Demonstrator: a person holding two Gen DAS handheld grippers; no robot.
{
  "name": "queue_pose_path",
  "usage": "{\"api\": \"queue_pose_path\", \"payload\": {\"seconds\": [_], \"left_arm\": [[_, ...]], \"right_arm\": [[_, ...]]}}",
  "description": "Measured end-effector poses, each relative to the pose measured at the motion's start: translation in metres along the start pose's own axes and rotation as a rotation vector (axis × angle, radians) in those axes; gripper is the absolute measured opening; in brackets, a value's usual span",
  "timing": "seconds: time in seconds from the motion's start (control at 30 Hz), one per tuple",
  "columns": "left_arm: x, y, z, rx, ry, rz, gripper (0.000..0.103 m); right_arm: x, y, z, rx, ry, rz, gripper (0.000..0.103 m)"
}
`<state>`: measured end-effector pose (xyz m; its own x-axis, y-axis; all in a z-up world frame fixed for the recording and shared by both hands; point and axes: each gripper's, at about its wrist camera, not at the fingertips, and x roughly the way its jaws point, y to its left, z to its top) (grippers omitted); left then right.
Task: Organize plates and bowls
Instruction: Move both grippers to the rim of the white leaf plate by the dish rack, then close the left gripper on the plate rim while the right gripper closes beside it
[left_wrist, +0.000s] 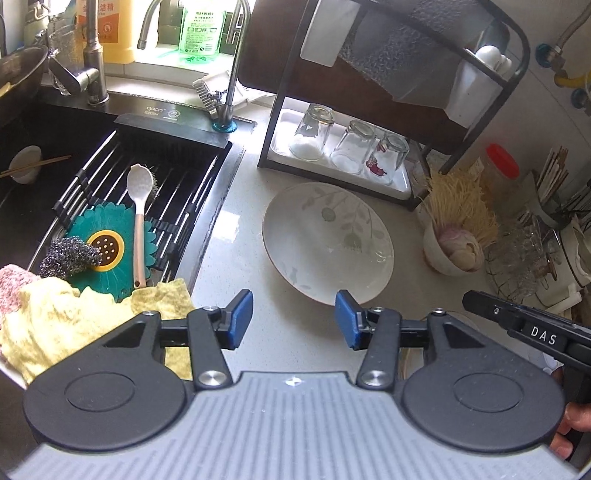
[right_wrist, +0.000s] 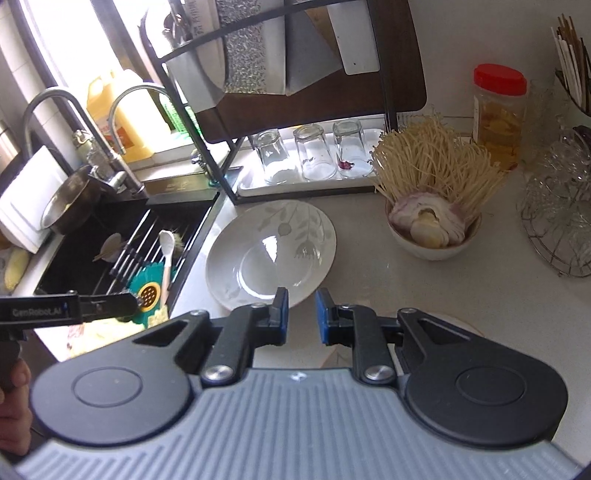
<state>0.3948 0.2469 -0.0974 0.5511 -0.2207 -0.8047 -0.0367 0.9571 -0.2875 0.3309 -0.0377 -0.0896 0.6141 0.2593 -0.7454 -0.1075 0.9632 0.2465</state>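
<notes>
On countertop, floral plate (left_wrist: 328, 243), left tongs (left_wrist: 293, 319) parted, empty

Pale speckled bench (right_wrist: 388, 280) beside black sink (left_wrist: 44, 147). Directly on it: white leaf-patterned plate (right_wrist: 271, 253); white bowl (right_wrist: 434, 243) of noodles and onion; black-framed rack (left_wrist: 369, 110) with white tray (left_wrist: 402, 186); red-lidded jar (right_wrist: 500, 112); wire basket (right_wrist: 557, 240) of glassware.

a white plate (left_wrist: 328, 243) is patterned with pale grey-green leaves and flowers, and the counter (left_wrist: 236, 236) under it is seen as a light speckled grey. a teal flower-shaped mat (left_wrist: 107, 254) with a yellow centre (dotted with small holes) is shown in the black sink (left_wrist: 37, 129), beside a white spoon (left_wrist: 138, 206) with a pink handle and a yellow cloth (left_wrist: 55, 321). blue pads (left_wrist: 242, 319) are carried on the black gripper fingers, and a red lid tops the jar (right_wrist: 500, 110).
</notes>
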Motion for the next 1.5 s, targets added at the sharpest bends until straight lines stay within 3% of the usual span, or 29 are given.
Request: {"api": "queue_pose_path", "payload": {"seconds": [0.17,0.27,0.8,1.27,1.33,1.5], "left_arm": [[0.027,0.014,0.016,0.003,0.021,-0.021,0.056],[0.046,0.022,0.026,0.007,0.037,-0.027,0.057],[0.152,0.043,0.063,0.076,0.175,-0.079,0.06],[0.2,0.049,0.078,0.122,0.233,-0.125,0.059],[0.205,0.048,0.08,0.141,0.244,-0.131,0.054],[0.214,0.046,0.089,0.176,0.257,-0.148,0.045]], "right_arm": [[0.023,0.0,0.014,0.032,0.024,-0.032,0.021],[0.037,-0.002,0.02,0.057,0.025,-0.041,0.051],[0.126,-0.019,0.025,0.187,0.147,-0.08,0.05],[0.171,-0.006,0.032,0.184,0.198,-0.145,0.05],[0.176,-0.004,0.033,0.18,0.201,-0.15,0.049],[0.182,-0.001,0.034,0.147,0.204,-0.17,0.037]]}}
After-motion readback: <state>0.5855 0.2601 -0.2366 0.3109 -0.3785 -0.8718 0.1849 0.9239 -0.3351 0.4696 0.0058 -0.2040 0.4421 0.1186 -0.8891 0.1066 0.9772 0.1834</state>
